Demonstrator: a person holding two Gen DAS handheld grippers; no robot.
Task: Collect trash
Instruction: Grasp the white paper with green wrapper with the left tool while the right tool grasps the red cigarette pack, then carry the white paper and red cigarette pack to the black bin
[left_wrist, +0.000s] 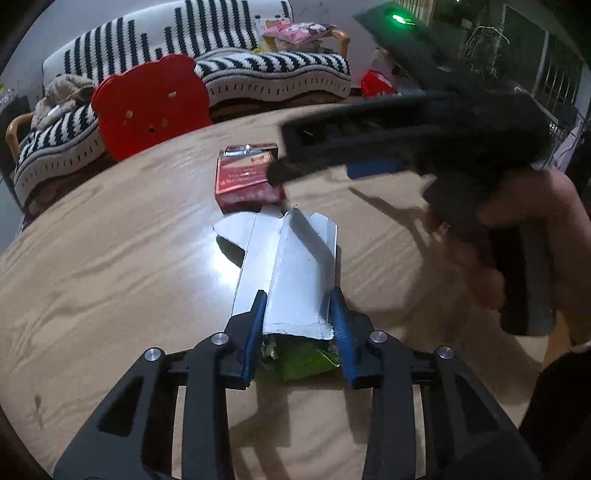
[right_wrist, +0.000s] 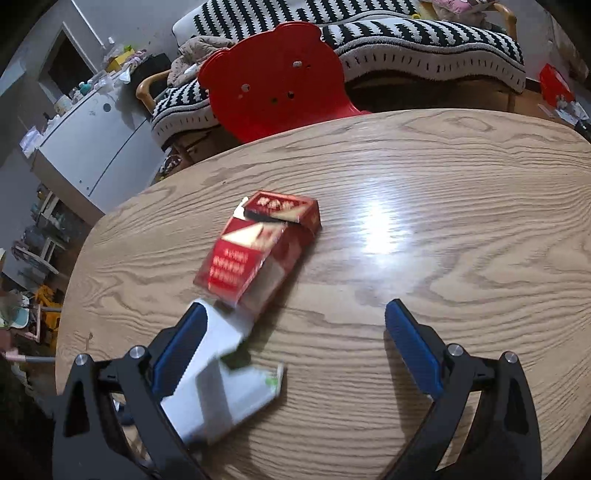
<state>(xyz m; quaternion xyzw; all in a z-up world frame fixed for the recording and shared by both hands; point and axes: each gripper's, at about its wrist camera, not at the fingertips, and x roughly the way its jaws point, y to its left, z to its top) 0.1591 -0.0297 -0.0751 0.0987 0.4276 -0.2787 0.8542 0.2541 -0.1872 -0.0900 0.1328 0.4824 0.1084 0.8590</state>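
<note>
My left gripper (left_wrist: 299, 306) is shut on a torn white carton (left_wrist: 291, 266) with a green printed end, holding it just above the wooden table (left_wrist: 110, 258). The carton also shows in the right wrist view (right_wrist: 225, 387), low and left, by my left finger. A red cigarette pack (left_wrist: 247, 181) lies on the table beyond the carton, its lid ajar; it shows in the right wrist view (right_wrist: 258, 247) too. My right gripper (right_wrist: 295, 332) is open and empty, hovering over the table just short of the pack. In the left wrist view the right gripper's body reaches over the pack.
A red bear-shaped chair back (right_wrist: 273, 74) stands at the table's far edge. A black-and-white striped sofa (left_wrist: 229, 66) lies behind it. A white cabinet (right_wrist: 88, 151) with clutter stands at the left. The table's rounded edge (right_wrist: 74, 280) is near at left.
</note>
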